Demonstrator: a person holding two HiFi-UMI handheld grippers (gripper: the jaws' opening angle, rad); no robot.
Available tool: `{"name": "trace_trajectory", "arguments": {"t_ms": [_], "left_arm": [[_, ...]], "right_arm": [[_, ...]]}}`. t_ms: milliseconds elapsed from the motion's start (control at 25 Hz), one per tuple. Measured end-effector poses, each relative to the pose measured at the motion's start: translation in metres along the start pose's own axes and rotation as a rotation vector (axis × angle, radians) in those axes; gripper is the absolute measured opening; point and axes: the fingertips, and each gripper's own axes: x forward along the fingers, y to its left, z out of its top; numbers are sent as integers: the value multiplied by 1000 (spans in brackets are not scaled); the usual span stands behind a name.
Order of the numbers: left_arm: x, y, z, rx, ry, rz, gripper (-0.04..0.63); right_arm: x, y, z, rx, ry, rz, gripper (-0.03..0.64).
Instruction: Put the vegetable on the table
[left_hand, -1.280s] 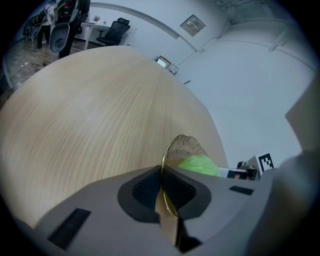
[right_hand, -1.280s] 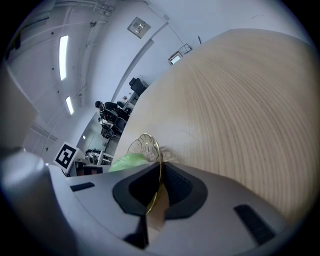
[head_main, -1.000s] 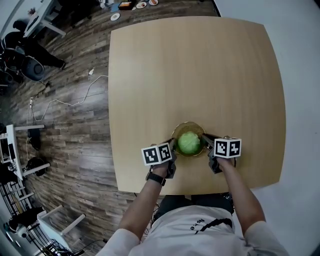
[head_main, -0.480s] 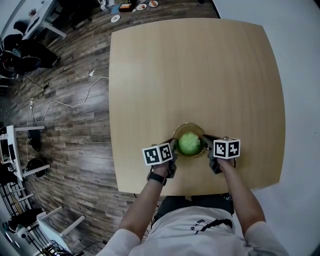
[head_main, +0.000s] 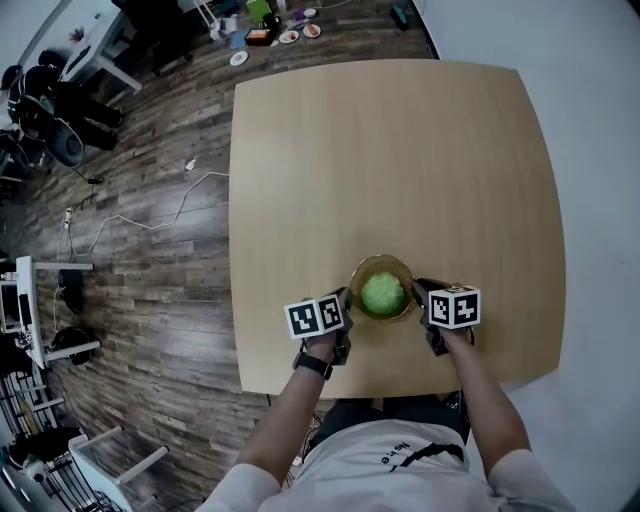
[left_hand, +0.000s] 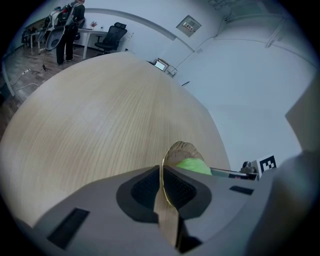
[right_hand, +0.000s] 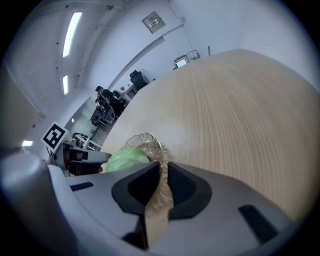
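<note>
A green cabbage (head_main: 382, 293) lies in a clear glass bowl (head_main: 371, 267) near the table's front edge. My left gripper (head_main: 345, 305) is shut on the bowl's left rim, and my right gripper (head_main: 418, 293) is shut on its right rim. In the left gripper view the bowl's rim (left_hand: 162, 176) runs between the dark pads (left_hand: 145, 187), with the cabbage (left_hand: 192, 165) beyond. The right gripper view has the bowl's rim (right_hand: 160, 187) pinched between that gripper's pads (right_hand: 182, 186), and the cabbage (right_hand: 125, 159) sits to the left.
The round-cornered wooden table (head_main: 400, 160) stretches away beyond the bowl. Wood floor with a white cable (head_main: 150, 205) lies to the left. Small dishes (head_main: 290, 35) and office chairs (head_main: 50, 110) stand far off at the top left.
The bowl with the cabbage and both grippers sit slightly lower and further right in the head view, as does the table. Both grips are unchanged.
</note>
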Motion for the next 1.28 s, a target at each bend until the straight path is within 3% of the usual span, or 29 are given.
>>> {"name": "trace_trajectory", "arguments": {"t_ms": [160,320,720,1080,1280], "left_arm": [[-17,-7,-2,17,-6,5,26],[-44,-28,3,53,-52,-53,25],[-144,-117,12,246,-221,-234,14],[-233,-160,-2,367,-382,-364,14],[-266,-172,-7,411,-436,-386,14]], "right_arm": [[-21,4,2,-27,-37,-54,44],[-44,31,10,-52,-113,-58,43],[-115,127,29,-54,-344,71,21],[-185,200,36,-119,-547,144,15],[-214,225,33,-153,-622,143,14]]}}
